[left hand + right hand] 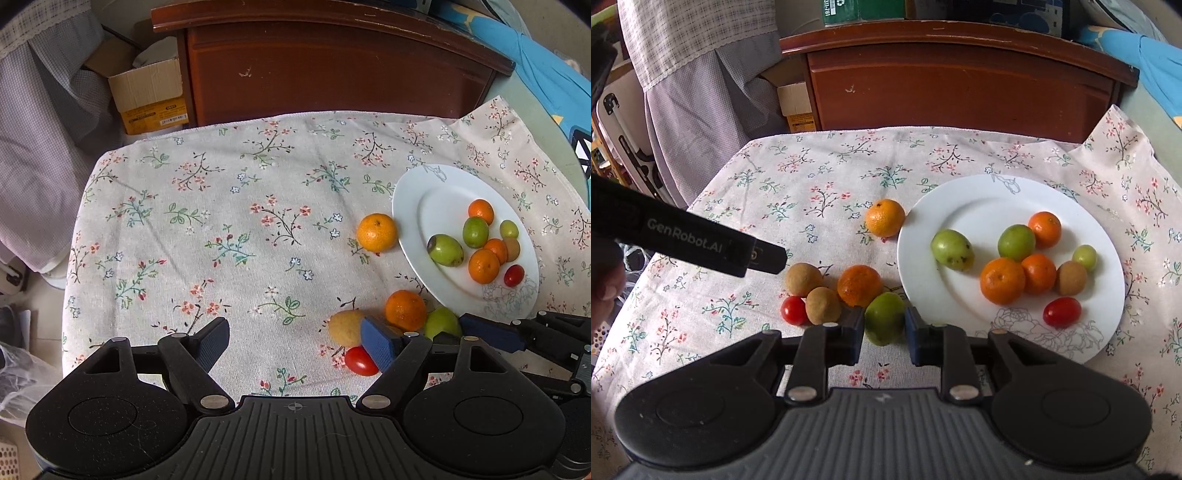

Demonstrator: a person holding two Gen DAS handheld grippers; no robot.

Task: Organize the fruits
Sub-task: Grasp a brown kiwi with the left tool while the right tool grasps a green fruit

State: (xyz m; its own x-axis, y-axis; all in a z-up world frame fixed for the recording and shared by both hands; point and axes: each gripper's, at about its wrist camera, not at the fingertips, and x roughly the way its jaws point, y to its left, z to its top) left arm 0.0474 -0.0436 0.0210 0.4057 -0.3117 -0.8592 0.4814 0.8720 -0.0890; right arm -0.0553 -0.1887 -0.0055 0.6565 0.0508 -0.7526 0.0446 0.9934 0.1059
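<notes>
- Soft, even daylight; both views bright.
- Fruits cast faint, short shadows on the tablecloth (pixel 820 184).
- Mild glare on the white plate (pixel 982 195).
- Fisheye bending and dark vignetted corners.

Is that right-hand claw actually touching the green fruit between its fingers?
Cannot tell. In the right wrist view the right claw brackets the green fruit on the tablecloth, fingers very close on both sides, but neither contact nor a gap shows plainly.

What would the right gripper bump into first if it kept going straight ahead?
Probably the green fruit: it sits right between the right gripper's open fingers. Beyond it lies an orange.
</notes>
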